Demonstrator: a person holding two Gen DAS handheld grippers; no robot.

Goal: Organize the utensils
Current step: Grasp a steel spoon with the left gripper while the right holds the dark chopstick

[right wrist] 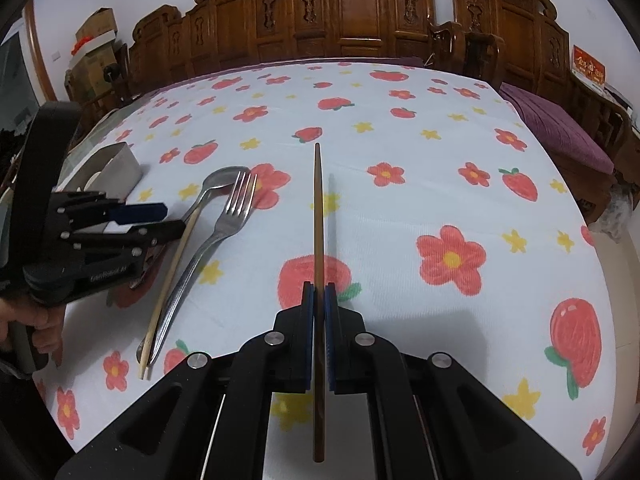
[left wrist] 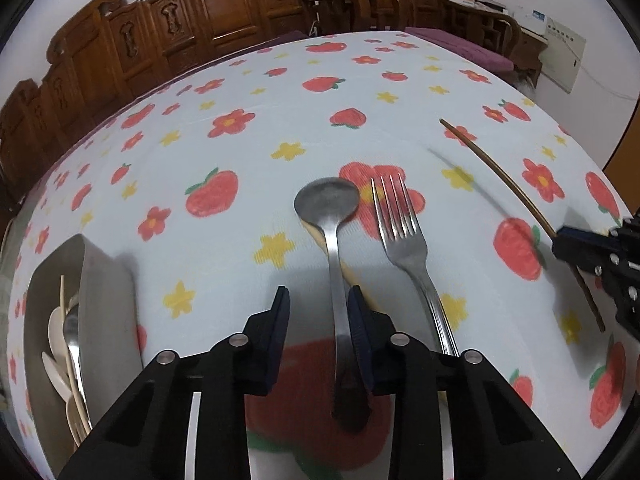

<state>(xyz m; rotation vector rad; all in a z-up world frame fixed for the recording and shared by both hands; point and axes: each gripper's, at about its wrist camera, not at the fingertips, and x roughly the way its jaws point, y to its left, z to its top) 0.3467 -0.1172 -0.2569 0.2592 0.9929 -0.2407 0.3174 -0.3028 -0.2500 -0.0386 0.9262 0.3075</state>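
A steel spoon (left wrist: 334, 240) and a steel fork (left wrist: 404, 236) lie side by side on the flowered tablecloth. My left gripper (left wrist: 318, 300) is open above the spoon's handle, which runs between the fingers close to the right one. My right gripper (right wrist: 319, 292) is shut on a dark brown chopstick (right wrist: 317, 216) and holds it above the cloth; the chopstick (left wrist: 516, 192) and right gripper (left wrist: 560, 244) show at the right of the left wrist view. In the right wrist view the spoon (right wrist: 216, 182), the fork (right wrist: 228, 224), a pale chopstick (right wrist: 172, 276) and the left gripper (right wrist: 172, 220) are at left.
A steel tray (left wrist: 104, 280) with spoons and pale chopsticks inside stands at the table's left; it also shows in the right wrist view (right wrist: 120, 164). Carved wooden chairs (right wrist: 340, 12) line the far edge. A purple cushion (right wrist: 556, 128) lies at right.
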